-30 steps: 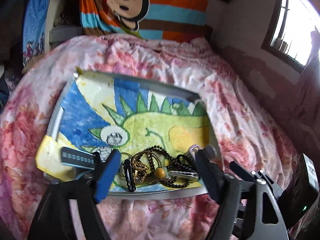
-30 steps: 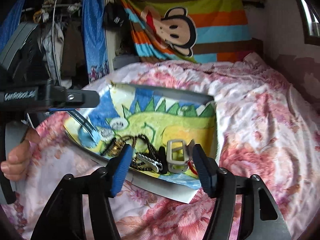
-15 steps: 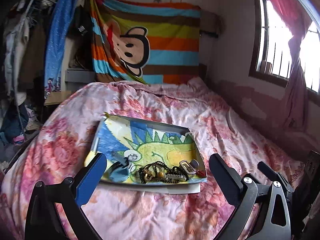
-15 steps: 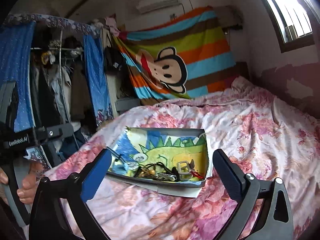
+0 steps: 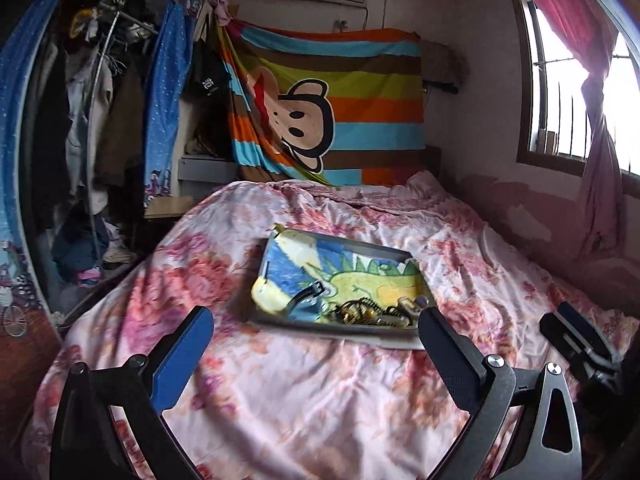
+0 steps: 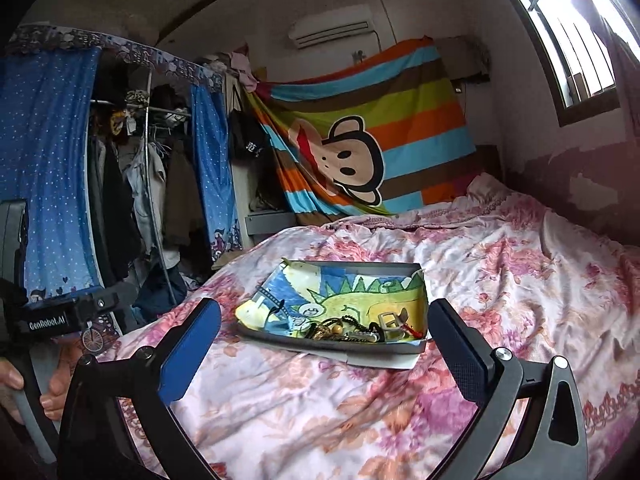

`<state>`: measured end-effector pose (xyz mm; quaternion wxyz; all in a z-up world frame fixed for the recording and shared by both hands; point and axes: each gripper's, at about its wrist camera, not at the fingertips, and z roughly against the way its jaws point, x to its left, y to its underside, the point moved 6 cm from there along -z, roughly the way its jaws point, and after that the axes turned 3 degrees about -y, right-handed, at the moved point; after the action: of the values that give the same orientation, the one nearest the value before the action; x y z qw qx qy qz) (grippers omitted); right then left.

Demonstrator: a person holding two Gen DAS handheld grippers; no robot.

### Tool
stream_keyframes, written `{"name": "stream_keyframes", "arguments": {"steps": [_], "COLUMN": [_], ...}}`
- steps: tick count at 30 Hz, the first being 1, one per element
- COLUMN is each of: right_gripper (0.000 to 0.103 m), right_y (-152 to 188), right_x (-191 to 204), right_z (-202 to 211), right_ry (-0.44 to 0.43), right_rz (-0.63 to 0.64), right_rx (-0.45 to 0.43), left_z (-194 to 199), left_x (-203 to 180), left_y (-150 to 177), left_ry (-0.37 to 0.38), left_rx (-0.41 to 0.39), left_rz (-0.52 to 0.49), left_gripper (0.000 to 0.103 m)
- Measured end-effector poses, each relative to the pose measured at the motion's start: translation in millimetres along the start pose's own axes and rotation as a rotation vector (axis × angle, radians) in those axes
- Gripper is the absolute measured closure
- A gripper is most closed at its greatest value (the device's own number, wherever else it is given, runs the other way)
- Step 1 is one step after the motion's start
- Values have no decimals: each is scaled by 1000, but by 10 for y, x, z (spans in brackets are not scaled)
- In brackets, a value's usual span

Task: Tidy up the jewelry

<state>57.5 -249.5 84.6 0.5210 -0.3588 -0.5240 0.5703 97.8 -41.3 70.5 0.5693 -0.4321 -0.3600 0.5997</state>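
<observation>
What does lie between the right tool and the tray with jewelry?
Only bare floral bedsheet separates the open right tool from the tray, in the right wrist view.

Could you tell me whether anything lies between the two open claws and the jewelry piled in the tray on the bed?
Nothing visible does. Between the left claw, the right claw and the tray there is only bare floral bedspread. The jewelry lies heaped at the tray's near edge, behind its low rim, uncovered from above.
</observation>
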Motion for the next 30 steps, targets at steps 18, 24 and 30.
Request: {"name": "stream_keyframes", "arguments": {"steps": [18, 24, 30], "right_gripper": [2, 2, 2], "right_y": [461, 674, 771], "right_x": [234, 199, 169], "right_z": [320, 131, 60], "right_ry": [31, 62, 58], "right_rz": [20, 29, 25], "right_rx": [87, 175, 207], "left_z": [480, 384, 299], "left_x": [289, 385, 434], "left_y": [631, 824, 896], "left_ry": [-68, -112, -132], "left_rx": [-12, 50, 97], "left_rz": [1, -19, -24], "left_gripper": [0, 0, 0]}}
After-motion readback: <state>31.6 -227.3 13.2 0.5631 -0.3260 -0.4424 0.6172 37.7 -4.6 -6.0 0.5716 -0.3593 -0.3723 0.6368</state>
